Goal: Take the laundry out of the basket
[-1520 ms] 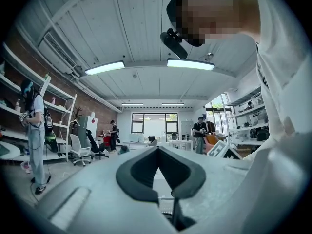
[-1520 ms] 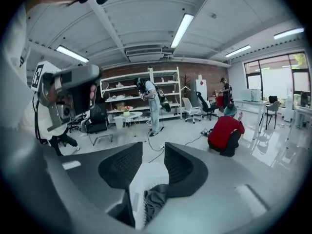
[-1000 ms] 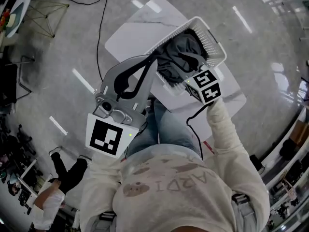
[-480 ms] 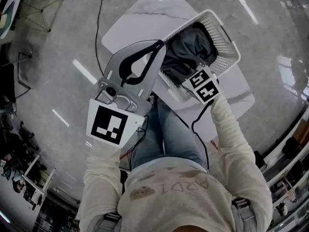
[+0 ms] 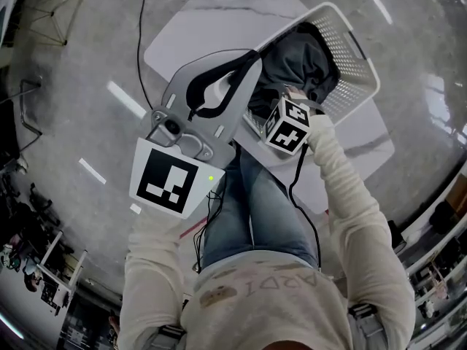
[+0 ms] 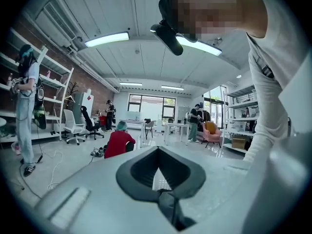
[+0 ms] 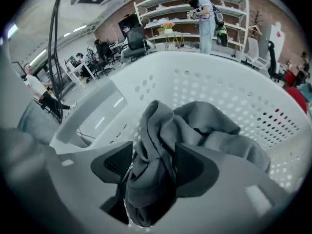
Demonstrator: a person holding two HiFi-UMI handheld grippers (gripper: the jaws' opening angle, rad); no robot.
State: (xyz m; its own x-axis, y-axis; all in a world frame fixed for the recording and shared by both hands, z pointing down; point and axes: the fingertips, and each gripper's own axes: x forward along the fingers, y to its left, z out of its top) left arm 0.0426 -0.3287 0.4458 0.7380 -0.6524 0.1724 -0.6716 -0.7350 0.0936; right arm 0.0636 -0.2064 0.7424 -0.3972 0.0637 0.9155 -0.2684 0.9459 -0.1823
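The right gripper (image 7: 152,155) is clamped on a fold of the grey garment (image 7: 209,126), with cloth bunched between its pads. The rest of the garment lies heaped in the white basket (image 7: 234,87), spreading toward 2 o'clock. The left gripper (image 6: 158,149) is closed on nothing, tips together, just beside the basket's 9 o'clock rim in the head view. The basket sits on a white table (image 5: 211,28), at 1 o'clock from the person.

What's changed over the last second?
The right gripper turned and slid left along the basket's near rim, and is shut on the grey garment. The left gripper, shut and empty, edged toward the basket. Basket stays on the table, garment inside.
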